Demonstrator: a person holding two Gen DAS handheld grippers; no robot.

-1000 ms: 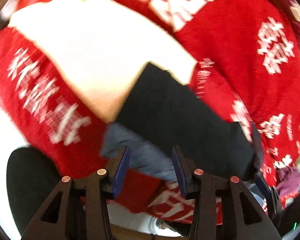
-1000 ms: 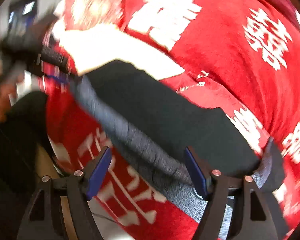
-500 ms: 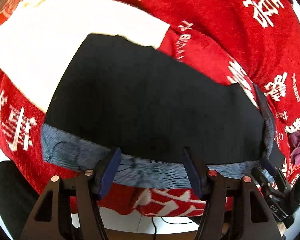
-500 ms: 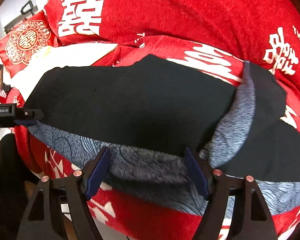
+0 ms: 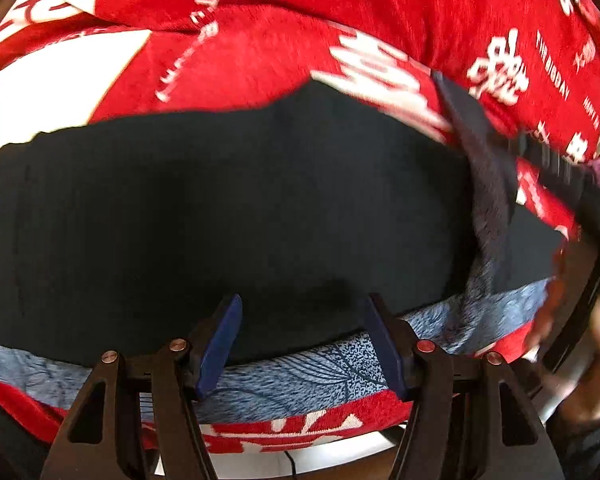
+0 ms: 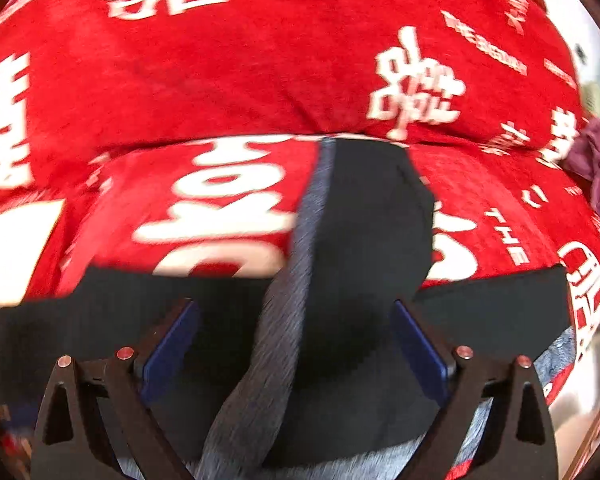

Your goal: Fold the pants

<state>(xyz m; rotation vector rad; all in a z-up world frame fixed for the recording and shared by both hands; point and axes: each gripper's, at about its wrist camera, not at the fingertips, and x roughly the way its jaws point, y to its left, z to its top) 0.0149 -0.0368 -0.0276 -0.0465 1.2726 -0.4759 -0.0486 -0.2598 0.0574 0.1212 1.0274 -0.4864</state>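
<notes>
The black pants lie spread across a red bedspread, with their blue-grey patterned inner side showing along the near edge. My left gripper is open and empty just above that near edge. In the right wrist view the pants show a raised fold of blue-grey lining running away from me. My right gripper is open, its blue pads either side of that fold without gripping it. The right gripper also shows blurred at the right of the left wrist view.
The red bedspread with white characters covers the bed and bulges up behind the pants. A white patch lies at the left. A purple cloth sits at the far right. The bed's front edge is just below the grippers.
Both grippers have swung rightward along the pants and moved closer to them. Both stay open. The right gripper now faces the raised lining fold.
</notes>
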